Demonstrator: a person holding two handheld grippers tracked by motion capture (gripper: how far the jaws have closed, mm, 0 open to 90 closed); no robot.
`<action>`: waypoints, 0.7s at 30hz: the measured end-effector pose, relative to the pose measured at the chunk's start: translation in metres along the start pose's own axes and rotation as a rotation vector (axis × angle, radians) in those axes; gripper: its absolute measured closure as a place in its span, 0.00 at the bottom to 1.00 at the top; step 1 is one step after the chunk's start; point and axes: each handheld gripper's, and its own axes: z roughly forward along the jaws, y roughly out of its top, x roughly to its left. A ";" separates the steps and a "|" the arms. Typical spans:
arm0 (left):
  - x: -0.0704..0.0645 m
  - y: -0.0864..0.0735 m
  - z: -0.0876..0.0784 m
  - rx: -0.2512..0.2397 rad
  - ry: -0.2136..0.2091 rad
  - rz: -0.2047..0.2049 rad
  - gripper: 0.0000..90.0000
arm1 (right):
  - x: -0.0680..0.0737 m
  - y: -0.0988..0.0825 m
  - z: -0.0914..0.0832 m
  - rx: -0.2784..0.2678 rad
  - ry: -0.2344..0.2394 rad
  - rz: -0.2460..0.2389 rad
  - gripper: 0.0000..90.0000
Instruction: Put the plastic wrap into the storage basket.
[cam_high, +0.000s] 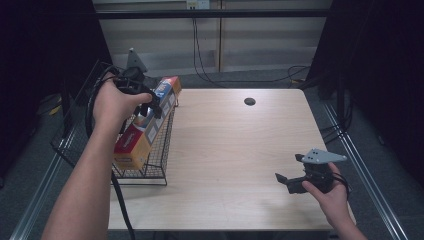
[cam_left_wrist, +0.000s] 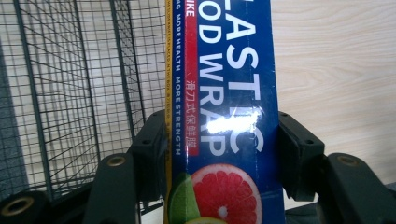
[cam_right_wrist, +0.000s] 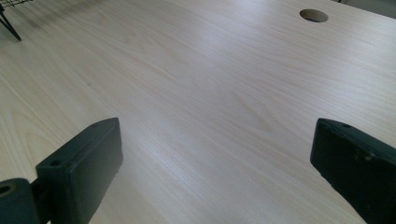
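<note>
- Up at the left edge of the table, a long plastic wrap box (cam_high: 145, 120) lies slanted across the wire basket (cam_high: 155, 160), its far end poking past the basket's back rim and its near orange end lower, toward the front.
- Its blue face with white lettering and a grapefruit picture (cam_left_wrist: 224, 191) shows close up in the left gripper view.
- Clamped on that box is the left gripper (cam_high: 147, 107); both black jaws press against the long sides of the carton, one on each side, roughly at its middle.
- The left hand (cam_high: 112, 102) wraps the gripper's body from above, a black cable (cam_high: 120, 200) trailing down off the table edge.
- Farther off, near the front right corner of the wooden table (cam_high: 225, 150), the right gripper (cam_high: 287, 172) rests low over bare wood, jaws spread wide with nothing between them.
- A round hole (cam_high: 249, 101) sits in the tabletop toward the back.
</note>
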 end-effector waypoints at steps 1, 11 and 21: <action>0.000 0.000 -0.001 0.002 0.000 -0.005 0.49 | 0.000 0.000 0.000 -0.001 -0.002 -0.001 0.02; 0.009 -0.002 -0.005 -0.007 0.000 -0.020 0.49 | 0.001 0.000 0.000 -0.003 0.000 -0.003 0.02; 0.019 -0.002 -0.011 -0.017 0.000 -0.041 0.49 | 0.000 0.001 0.000 -0.007 -0.001 -0.007 0.02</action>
